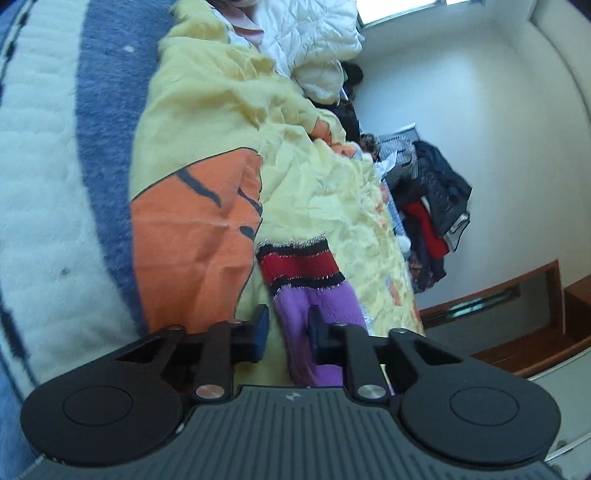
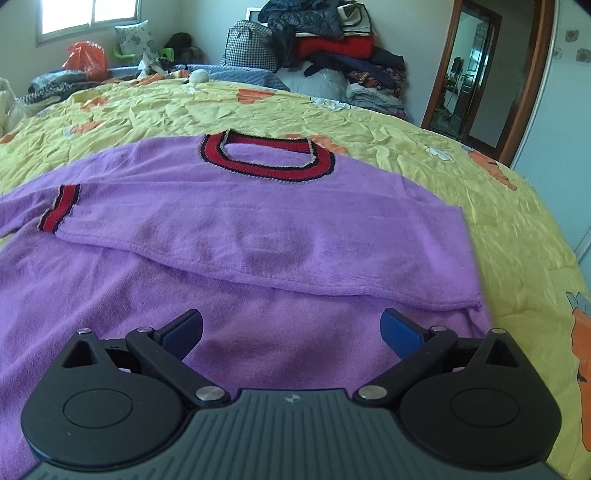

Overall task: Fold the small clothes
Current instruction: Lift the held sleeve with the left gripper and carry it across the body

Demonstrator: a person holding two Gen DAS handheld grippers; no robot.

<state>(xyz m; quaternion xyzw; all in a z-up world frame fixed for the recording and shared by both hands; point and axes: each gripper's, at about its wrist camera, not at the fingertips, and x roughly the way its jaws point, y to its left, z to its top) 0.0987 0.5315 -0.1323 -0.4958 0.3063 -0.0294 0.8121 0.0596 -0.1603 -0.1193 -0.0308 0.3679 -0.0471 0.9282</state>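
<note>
- Purple knit sweater [image 2: 229, 229] with a red-and-black striped collar [image 2: 267, 155], spread flat on a wrinkled yellow bedspread [image 2: 480, 192] printed with orange shapes.
- Long axis running from the near hem up to the collar at the far end; neck opening pointing away from the right gripper [image 2: 291, 330], toward the far side of the bed.
- Right sleeve [image 2: 236, 243] folded across the chest, lying crosswise, its red-and-black striped cuff [image 2: 59, 208] ending near the left side of the body.
- Right gripper low over the near part of the purple body, jaws spread wide apart, blue pads [image 2: 400, 330] clear of the cloth, nothing held.
- Only in the right wrist view: whole garment layout, collar, folded sleeve, stacked clothes [image 2: 332, 37] against the far wall, wooden door frame [image 2: 532, 74], window [image 2: 88, 14].
- Only in the left wrist view: left gripper [image 1: 288, 332] with jaws drawn close together around the other purple sleeve [image 1: 317, 317], just below its striped cuff [image 1: 299, 262].
- Right-hand pad against the purple knit; left-hand pad [image 1: 260, 332] very near it, firm pinch impossible to confirm from this angle.
- That sleeve pointing away from the left gripper, cuff outermost, lying over the yellow bedspread.
- Left view rolled sideways, so bed and room appear tilted; fluffy white-and-blue blanket [image 1: 55, 184] at the picture's left, white quilted bedding [image 1: 310, 33] at the top.
</note>
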